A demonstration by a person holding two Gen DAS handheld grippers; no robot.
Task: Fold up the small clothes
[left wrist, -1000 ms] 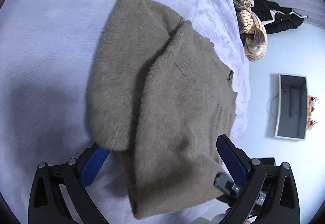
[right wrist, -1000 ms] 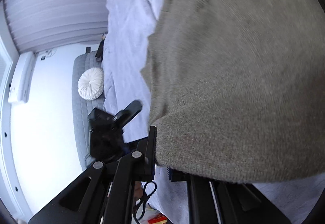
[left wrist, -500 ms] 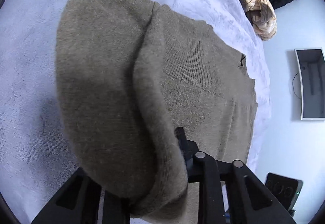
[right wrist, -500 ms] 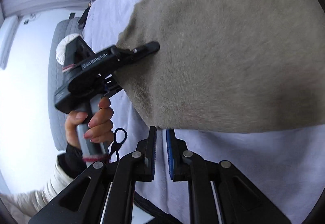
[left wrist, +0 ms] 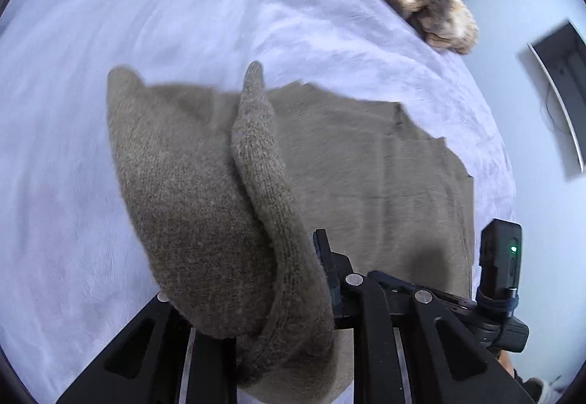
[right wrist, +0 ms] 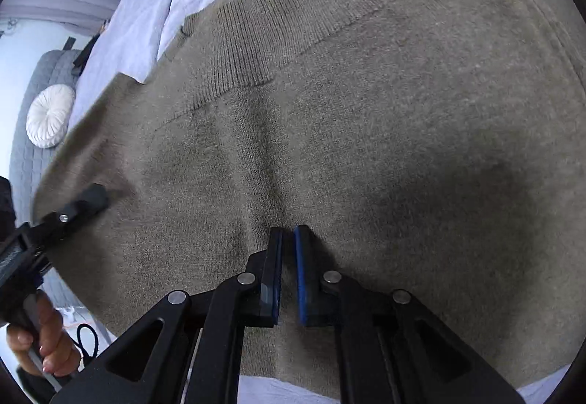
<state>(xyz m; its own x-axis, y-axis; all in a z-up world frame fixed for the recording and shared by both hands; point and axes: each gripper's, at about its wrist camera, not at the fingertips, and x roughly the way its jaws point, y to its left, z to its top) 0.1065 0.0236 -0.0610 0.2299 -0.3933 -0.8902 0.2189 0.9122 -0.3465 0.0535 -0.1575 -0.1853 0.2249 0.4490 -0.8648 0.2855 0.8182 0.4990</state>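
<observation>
A taupe sweater (right wrist: pixel 366 111) lies over the pale lilac bedspread (left wrist: pixel 110 37); the left gripper (left wrist: pixel 293 294) has just closed, seemingly pinching its folded edge; the right gripper (right wrist: pixel 288 239) hovers pinched together, empty; a round white cushion (right wrist: pixel 49 120) sits far left.

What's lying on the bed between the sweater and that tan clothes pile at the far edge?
Nothing: the left wrist view shows only bare bedspread between the sweater and the clothes pile.

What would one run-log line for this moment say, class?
task: fold sweater | left tongs: just closed on sweater edge, fold raised | right tongs: shut, empty, over sweater | surface: bed
</observation>
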